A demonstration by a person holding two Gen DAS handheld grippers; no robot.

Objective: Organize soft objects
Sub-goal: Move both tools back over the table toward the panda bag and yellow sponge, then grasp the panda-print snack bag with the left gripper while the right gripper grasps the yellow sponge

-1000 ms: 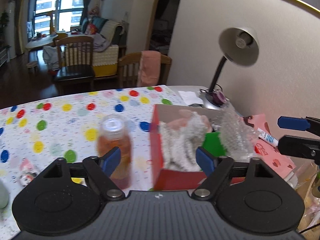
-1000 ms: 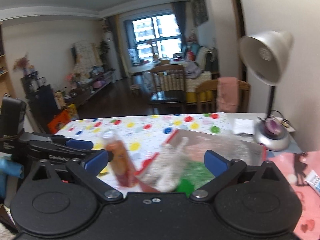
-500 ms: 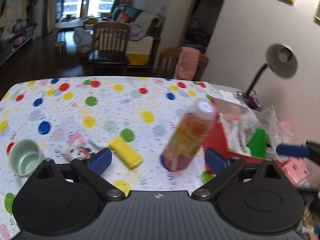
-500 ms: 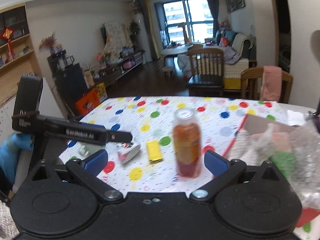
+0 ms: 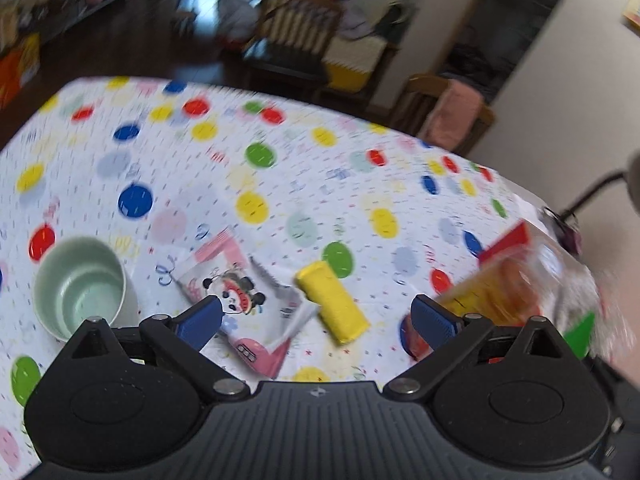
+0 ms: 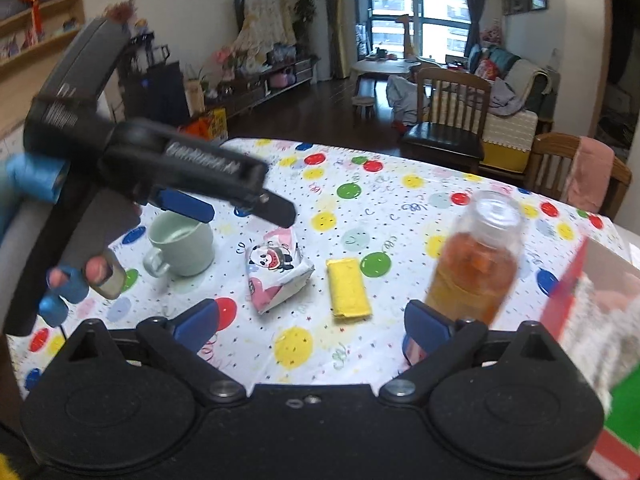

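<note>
Left claw (image 5: 316, 320) newly wide, empty.

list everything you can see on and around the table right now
tablecloth: 1, white with coloured dots, over the table
mug: 1, pale green, upright, left part of the table
tissue pack: 1, white and pink with a panda print, lying right of the mug
yellow block: 1, yellow, lying flat right of the tissue pack
bottle: 1, clear with orange contents, upright right of the yellow block
box: 1, red, right edge of the table, fluffy white and pink things inside
chairs: 2, wooden, beyond the table, one draped with pink cloth
left gripper: 1, black with blue pads, jaws open over the tissue pack and block
right gripper: 1, black with blue pads, jaws open, nothing between them
</note>
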